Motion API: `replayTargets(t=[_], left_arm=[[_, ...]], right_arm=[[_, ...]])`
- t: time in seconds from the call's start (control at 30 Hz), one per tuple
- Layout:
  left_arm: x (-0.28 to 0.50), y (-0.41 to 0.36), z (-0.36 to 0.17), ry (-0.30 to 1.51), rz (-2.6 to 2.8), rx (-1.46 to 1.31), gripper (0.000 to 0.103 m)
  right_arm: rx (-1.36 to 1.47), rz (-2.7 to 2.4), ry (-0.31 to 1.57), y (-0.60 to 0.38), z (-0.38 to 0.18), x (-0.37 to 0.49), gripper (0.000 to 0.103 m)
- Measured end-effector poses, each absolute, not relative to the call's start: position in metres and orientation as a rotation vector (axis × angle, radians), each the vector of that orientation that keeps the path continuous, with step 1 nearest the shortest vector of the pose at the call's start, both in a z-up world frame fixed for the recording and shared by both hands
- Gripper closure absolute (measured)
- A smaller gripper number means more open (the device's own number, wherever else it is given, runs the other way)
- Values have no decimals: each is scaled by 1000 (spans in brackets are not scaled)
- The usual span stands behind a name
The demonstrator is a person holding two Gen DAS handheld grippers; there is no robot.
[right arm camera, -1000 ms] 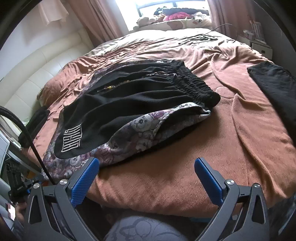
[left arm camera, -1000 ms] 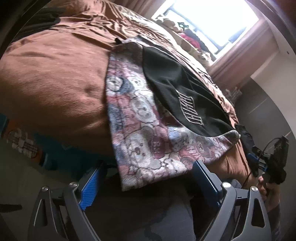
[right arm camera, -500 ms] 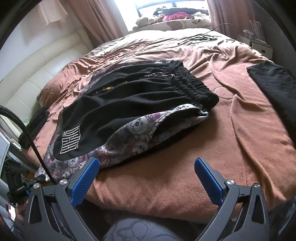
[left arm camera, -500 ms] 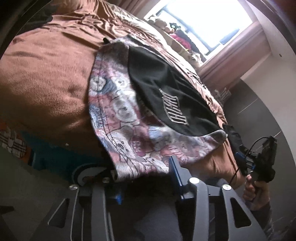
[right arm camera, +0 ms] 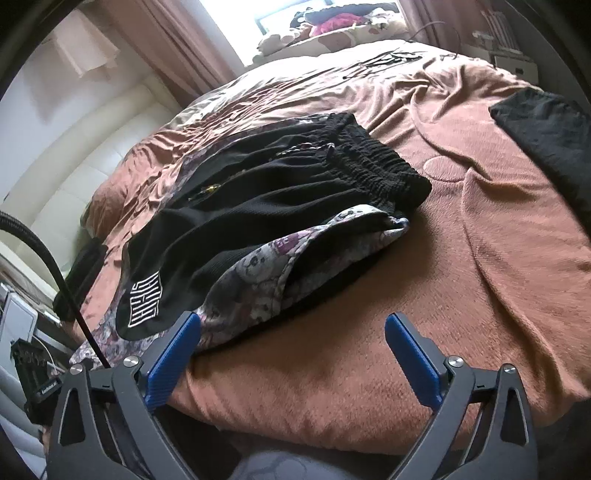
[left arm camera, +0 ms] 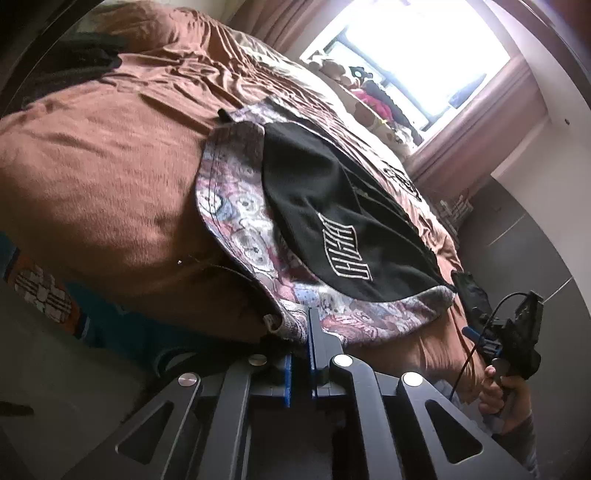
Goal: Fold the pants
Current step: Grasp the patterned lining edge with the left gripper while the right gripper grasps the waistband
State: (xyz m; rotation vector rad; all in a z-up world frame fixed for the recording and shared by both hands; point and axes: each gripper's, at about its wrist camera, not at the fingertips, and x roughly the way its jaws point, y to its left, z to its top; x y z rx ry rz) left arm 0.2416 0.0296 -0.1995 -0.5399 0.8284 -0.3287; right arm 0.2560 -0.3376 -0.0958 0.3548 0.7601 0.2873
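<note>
Nearest my left camera, the left gripper (left arm camera: 300, 354) has just been closing and now stands pinched nearly together — the hem corner of the patterned pants (left arm camera: 258, 236) sits between its blue pads, so I have hold of that edge where it hangs over the near side of the bed (left arm camera: 92, 177).

From my right camera, the right gripper (right arm camera: 291, 354) has just been closing a little but its jaws stand wide apart, with nothing between them; the left blue finger (right arm camera: 173, 358) sits just beside the patterned hem, and I cannot tell whether it touches. In the left view the person's hand (left arm camera: 506, 387) holds that gripper's handle, a black cable running off it.

Further in, black shorts (right arm camera: 280, 184) lie on top of the patterned pants, both spread across the brown blanket. A white outlined logo (left arm camera: 343, 254) of blocky upright letters is stitched near the black hem — I cannot read it with any confidence. The gathered elastic waistband (right arm camera: 373, 162) is at the far end.

Beyond that, another dark garment (right arm camera: 546, 129) lies well apart on the right of the bed, with a bright window (right arm camera: 314, 22), pink curtains and soft toys at the back.
</note>
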Motion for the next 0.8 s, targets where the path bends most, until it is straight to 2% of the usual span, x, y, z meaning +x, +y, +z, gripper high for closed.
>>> replayTargets(t=[0.2,0.37,0.5,0.6,0.63,0.67,0.7,0.73,0.8], left_arm=[[242,31,-188,806,-314,-530,97],[247,29,-176,787,-298,-521,97],[251,34,-165,767,-279,-523,97],[256,34,-157,758,-272,-514,97],[257,34,-155,754,-272,-514,97],[257,34,-152,751,-271,-514,97],[258,35,-149,744,-272,-514,97],[260,35,-144,735,-275,-517,97],[263,35,-135,717,-276,-511,98]], right_arm=[[436,280,786,-348,-104,282,11],[502,269,798,-358,-112,301,20],[547,266,789,-367,-116,311,24],[601,282,779,-374,-121,320,34],[617,290,779,-375,-124,324,43],[642,307,774,-378,-126,328,61],[665,330,770,-380,-129,331,72],[675,346,771,-381,-130,331,90],[680,358,753,-383,-127,332,97]])
